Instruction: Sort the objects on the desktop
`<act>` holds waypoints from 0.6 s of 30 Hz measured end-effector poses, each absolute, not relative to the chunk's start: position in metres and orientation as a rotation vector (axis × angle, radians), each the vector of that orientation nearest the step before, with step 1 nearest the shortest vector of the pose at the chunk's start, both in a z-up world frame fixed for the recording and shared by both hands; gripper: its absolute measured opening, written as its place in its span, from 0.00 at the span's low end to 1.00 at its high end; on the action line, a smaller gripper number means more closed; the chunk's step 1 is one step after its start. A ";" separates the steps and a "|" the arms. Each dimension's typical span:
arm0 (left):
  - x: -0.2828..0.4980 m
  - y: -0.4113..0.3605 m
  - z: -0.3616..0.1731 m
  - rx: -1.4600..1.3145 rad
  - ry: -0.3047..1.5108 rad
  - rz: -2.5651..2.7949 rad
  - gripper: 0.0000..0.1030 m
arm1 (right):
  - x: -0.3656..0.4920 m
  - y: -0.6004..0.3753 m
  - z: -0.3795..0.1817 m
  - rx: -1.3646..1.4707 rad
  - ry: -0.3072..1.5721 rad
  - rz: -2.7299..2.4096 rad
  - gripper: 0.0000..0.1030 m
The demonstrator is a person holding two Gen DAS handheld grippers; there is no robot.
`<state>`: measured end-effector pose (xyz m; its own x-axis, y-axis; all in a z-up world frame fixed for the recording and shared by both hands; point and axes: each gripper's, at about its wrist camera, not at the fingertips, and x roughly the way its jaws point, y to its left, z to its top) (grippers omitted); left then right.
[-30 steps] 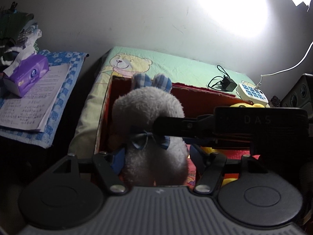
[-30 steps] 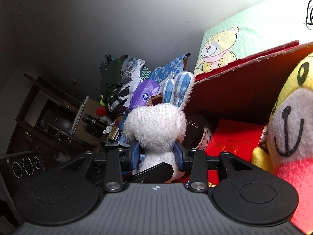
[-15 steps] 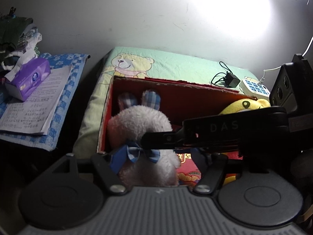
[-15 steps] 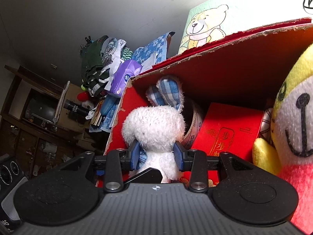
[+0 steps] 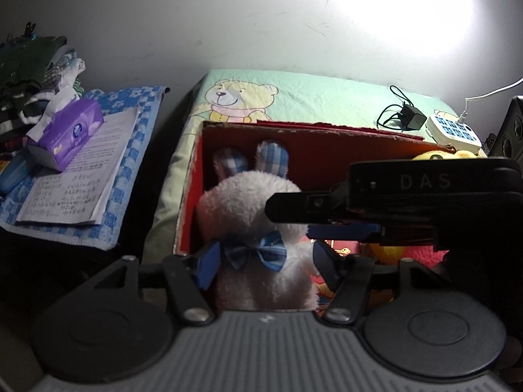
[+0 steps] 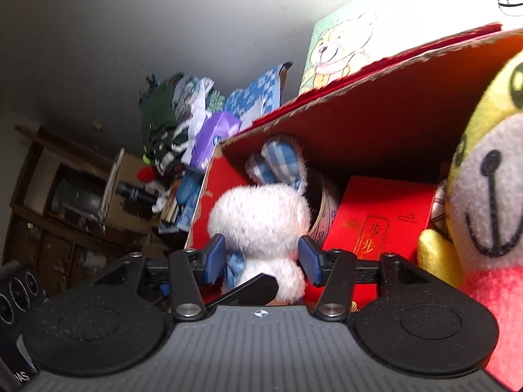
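Note:
A white plush rabbit (image 5: 251, 209) with blue checked ears and a bow tie sits in the left end of a red cardboard box (image 5: 327, 150). My left gripper (image 5: 264, 261) is open, its blue pads on either side of the rabbit's body with gaps. My right gripper (image 6: 261, 258) is open too, its pads just off the rabbit (image 6: 261, 215); its black body crosses the left wrist view (image 5: 408, 196). A yellow plush toy (image 6: 483, 202) with a pink body fills the box's right end.
Inside the box lie a red packet (image 6: 379, 219) and a round tin (image 6: 323, 209). The box stands on a green bear-print cloth (image 5: 294, 98) with a charger (image 5: 412, 117) and power strip (image 5: 454, 130). A purple tissue pack (image 5: 65, 134) and papers (image 5: 81, 176) lie at left.
The rabbit has been lowered into the box. Both grippers have opened and let go of it; their pads now stand apart from its sides.

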<state>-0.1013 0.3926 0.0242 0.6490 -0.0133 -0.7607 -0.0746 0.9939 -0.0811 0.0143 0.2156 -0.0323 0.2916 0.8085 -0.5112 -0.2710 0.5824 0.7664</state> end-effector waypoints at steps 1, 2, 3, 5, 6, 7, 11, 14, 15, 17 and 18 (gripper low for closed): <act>-0.101 0.391 0.024 -0.099 0.867 0.042 0.64 | 0.015 0.214 -0.032 0.633 1.029 0.776 0.54; -0.101 0.390 0.024 -0.093 0.868 0.047 0.64 | 0.015 0.215 -0.032 0.636 1.027 0.774 0.54; -0.101 0.389 0.024 -0.093 0.870 0.051 0.64 | 0.014 0.215 -0.032 0.635 1.024 0.770 0.53; -0.099 0.390 0.024 -0.097 0.878 0.053 0.64 | 0.014 0.215 -0.031 0.635 1.019 0.749 0.51; -0.098 0.389 0.024 -0.097 0.882 0.058 0.64 | 0.014 0.214 -0.031 0.642 1.017 0.744 0.50; -0.097 0.389 0.024 -0.094 0.885 0.063 0.64 | 0.014 0.214 -0.031 0.649 1.016 0.745 0.43; -0.093 0.386 0.024 -0.079 0.903 0.085 0.64 | 0.014 0.215 -0.032 0.643 1.019 0.747 0.37; -0.092 0.382 0.023 -0.057 0.917 0.099 0.64 | 0.015 0.217 -0.033 0.629 1.039 0.769 0.37; -0.091 0.381 0.023 -0.052 0.920 0.103 0.64 | 0.016 0.219 -0.033 0.622 1.048 0.779 0.37; -0.090 0.380 0.022 -0.045 0.926 0.108 0.64 | 0.017 0.222 -0.034 0.611 1.066 0.795 0.37; -0.090 0.380 0.022 -0.042 0.928 0.110 0.64 | 0.017 0.223 -0.034 0.606 1.071 0.798 0.37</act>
